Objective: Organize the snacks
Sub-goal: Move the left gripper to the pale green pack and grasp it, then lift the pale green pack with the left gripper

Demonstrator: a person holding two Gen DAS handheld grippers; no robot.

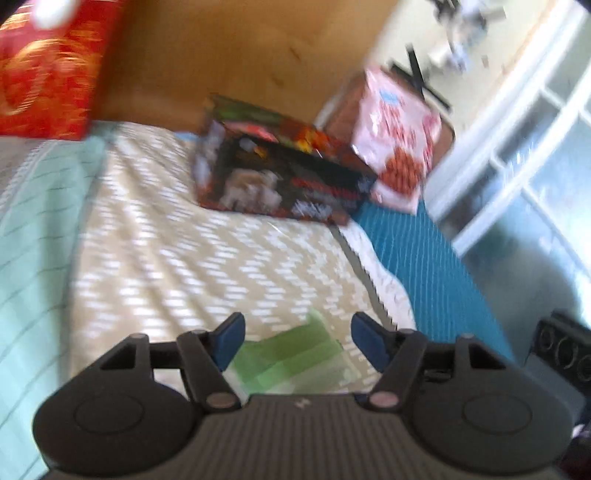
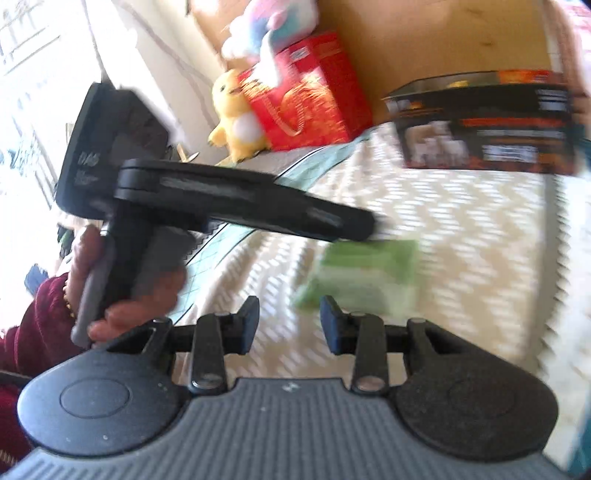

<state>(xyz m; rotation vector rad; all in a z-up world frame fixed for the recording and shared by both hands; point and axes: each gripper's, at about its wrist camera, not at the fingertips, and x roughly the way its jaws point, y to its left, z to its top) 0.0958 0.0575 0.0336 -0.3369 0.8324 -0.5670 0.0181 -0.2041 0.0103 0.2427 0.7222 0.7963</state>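
Observation:
A green snack packet (image 1: 291,360) (image 2: 365,273) lies flat on the chevron bedspread (image 1: 184,258). My left gripper (image 1: 299,341) hovers low over it, blue pads standing to either side of the packet and not pressing it. In the right wrist view the left gripper (image 2: 364,227) shows side-on, its tip at the packet's far edge. My right gripper (image 2: 290,319) is open and empty, just short of the packet's near left corner. A dark snack box (image 1: 280,173) (image 2: 487,122), a red box (image 1: 48,70) (image 2: 310,96) and a pink bag (image 1: 399,129) stand by the headboard.
The wooden headboard (image 1: 240,55) closes the far side. A yellow plush (image 2: 236,118) and a pastel plush (image 2: 266,26) sit beside the red box. A blue blanket (image 1: 424,266) covers the bed's right edge. A hand (image 2: 122,295) in a maroon sleeve (image 2: 37,325) holds the left gripper.

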